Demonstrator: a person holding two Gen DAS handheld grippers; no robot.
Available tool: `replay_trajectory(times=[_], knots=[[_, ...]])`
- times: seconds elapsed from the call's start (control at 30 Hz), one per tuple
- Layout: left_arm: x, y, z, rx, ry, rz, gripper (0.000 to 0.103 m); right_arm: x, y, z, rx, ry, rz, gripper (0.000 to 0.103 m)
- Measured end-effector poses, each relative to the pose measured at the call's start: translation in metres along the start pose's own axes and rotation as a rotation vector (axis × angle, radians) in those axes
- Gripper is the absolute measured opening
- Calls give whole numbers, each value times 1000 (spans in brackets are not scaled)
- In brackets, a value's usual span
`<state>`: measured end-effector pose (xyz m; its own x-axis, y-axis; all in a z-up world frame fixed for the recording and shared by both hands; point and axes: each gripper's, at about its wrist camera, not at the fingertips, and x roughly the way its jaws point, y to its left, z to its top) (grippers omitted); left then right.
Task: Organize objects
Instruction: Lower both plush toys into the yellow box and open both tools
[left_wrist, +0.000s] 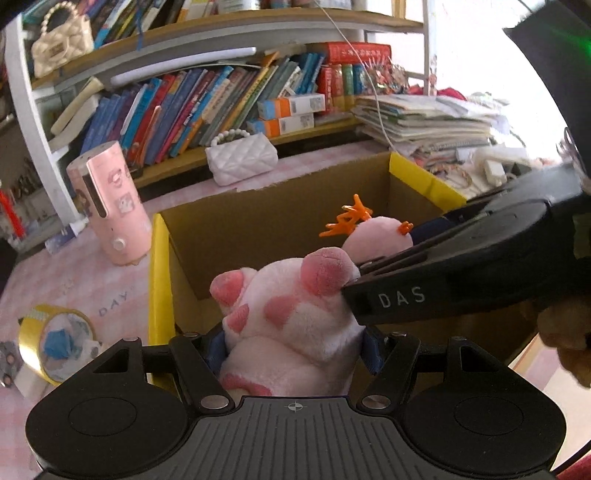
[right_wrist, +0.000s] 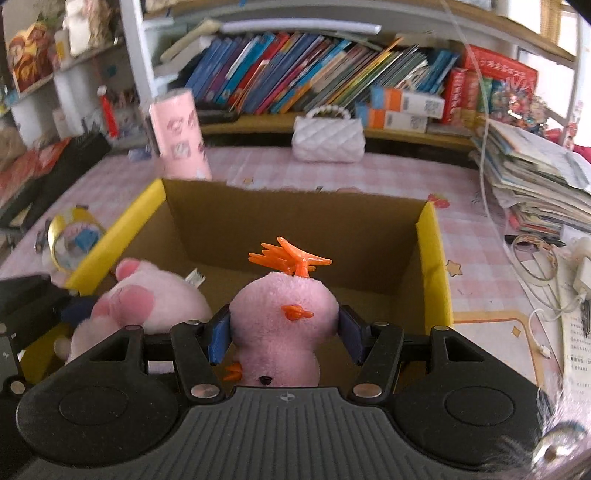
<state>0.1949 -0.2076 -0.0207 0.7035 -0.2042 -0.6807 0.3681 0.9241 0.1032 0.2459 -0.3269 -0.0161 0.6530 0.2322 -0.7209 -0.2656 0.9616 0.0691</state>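
My left gripper is shut on a white plush with pink spots, held over the near edge of an open cardboard box with yellow flaps. My right gripper is shut on a pink plush with orange plastic feet, held above the same cardboard box. In the left wrist view the right gripper's black body reaches in from the right, with the pink plush at its tip. The spotted plush shows at the left of the right wrist view.
A pink cylinder with stickers, a white quilted purse and a yellow tape roll stand on the pink checked tablecloth. Bookshelves fill the back. A paper stack and cables lie at the right.
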Motion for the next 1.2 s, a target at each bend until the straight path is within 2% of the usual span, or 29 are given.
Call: replay_trajectory(times=[0.23, 0.33, 0.43, 0.57, 0.73, 0.97, 1.2], knots=[[2, -2, 0, 12, 1, 16, 70, 8, -2, 1, -3, 65, 15, 57], [1, -2, 0, 10, -3, 21, 70, 9, -2, 1, -2, 69, 14, 57], [-1, -1, 0, -3, -7, 15, 75, 8, -2, 1, -2, 58, 16, 57], [-9, 4, 0, -41, -36, -13, 82, 2, -1, 0, 1, 19, 5, 61], [-27, 4, 0, -34, -97, 2, 84, -13, 1, 0, 35, -39, 2, 67], [-55, 11, -7, -79, -145, 1, 84, -46, 10, -7, 65, -148, -38, 67], [-81, 20, -22, -101, -179, -11, 84, -81, 23, -23, 96, -237, -126, 67]])
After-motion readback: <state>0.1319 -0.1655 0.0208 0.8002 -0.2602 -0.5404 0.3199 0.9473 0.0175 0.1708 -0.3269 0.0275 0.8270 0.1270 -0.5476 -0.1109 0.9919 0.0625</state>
